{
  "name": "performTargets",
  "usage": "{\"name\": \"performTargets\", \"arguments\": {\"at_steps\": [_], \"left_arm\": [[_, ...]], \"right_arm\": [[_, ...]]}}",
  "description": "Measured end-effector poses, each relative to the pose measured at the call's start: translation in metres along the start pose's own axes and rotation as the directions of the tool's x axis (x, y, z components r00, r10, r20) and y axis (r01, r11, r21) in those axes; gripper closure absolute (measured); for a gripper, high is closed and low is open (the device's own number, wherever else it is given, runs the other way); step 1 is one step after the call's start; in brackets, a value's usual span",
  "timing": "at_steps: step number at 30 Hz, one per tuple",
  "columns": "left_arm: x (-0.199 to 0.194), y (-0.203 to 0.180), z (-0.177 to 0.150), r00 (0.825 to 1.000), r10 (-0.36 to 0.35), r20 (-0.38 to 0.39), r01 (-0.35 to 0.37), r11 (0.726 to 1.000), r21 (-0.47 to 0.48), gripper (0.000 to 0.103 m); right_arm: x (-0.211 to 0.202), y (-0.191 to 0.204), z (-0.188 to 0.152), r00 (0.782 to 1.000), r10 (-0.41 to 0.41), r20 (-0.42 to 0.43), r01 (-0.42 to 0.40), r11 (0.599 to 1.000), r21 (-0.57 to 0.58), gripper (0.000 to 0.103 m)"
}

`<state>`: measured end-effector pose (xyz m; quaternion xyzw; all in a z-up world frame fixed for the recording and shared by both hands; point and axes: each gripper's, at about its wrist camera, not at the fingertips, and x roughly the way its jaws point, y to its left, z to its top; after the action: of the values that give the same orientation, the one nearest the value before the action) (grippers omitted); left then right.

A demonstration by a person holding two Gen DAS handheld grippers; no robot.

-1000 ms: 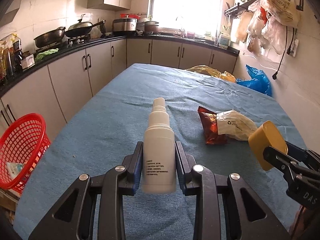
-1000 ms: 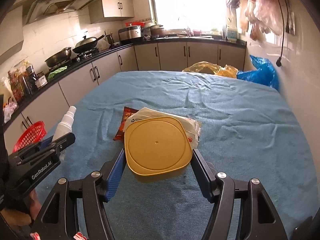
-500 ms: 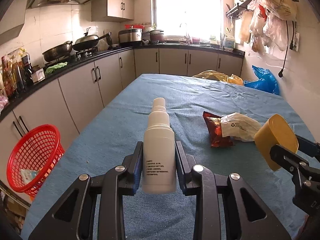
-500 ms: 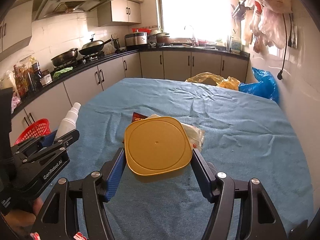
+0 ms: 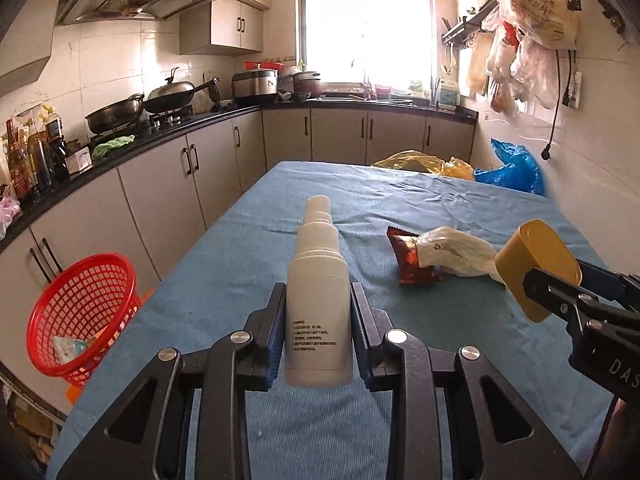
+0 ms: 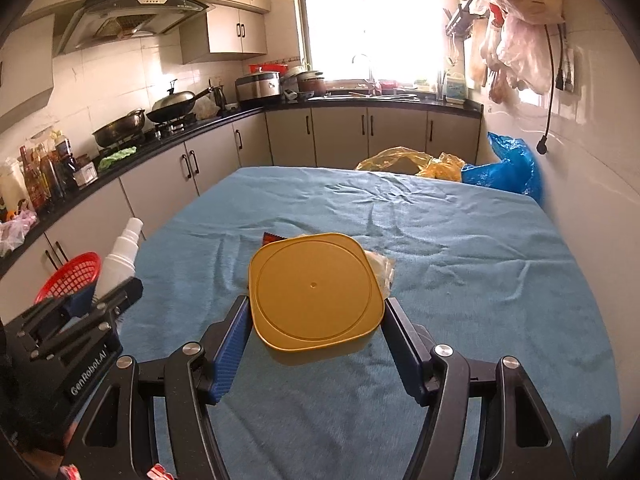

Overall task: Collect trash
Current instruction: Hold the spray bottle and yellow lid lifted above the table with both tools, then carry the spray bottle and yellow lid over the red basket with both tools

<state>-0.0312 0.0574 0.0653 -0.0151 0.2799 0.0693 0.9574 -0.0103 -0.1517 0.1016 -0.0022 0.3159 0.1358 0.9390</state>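
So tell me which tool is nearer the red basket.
Left. The left tool, gripping the white bottle, is on the side of the table where the red basket stands on the floor. The right tool, holding the yellow lid, is farther away.

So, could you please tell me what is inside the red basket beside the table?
The red basket holds some pale crumpled packaging at the bottom, seen through its mesh. What kind of packaging it is, and anything beneath it, cannot be made out.
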Motion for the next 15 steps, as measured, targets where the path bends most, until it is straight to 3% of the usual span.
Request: {"name": "performTargets", "arguments": {"at_steps": [15], "left_arm": [[-0.039,0.026,-0.01,0.999,-0.003,0.038,0.004,1.0,-0.014,0.074]], "right_arm": [[-0.026,0.04,-0.003,0.999,0.023,0.026,-0.023,0.999,-0.028,0.033]]}}
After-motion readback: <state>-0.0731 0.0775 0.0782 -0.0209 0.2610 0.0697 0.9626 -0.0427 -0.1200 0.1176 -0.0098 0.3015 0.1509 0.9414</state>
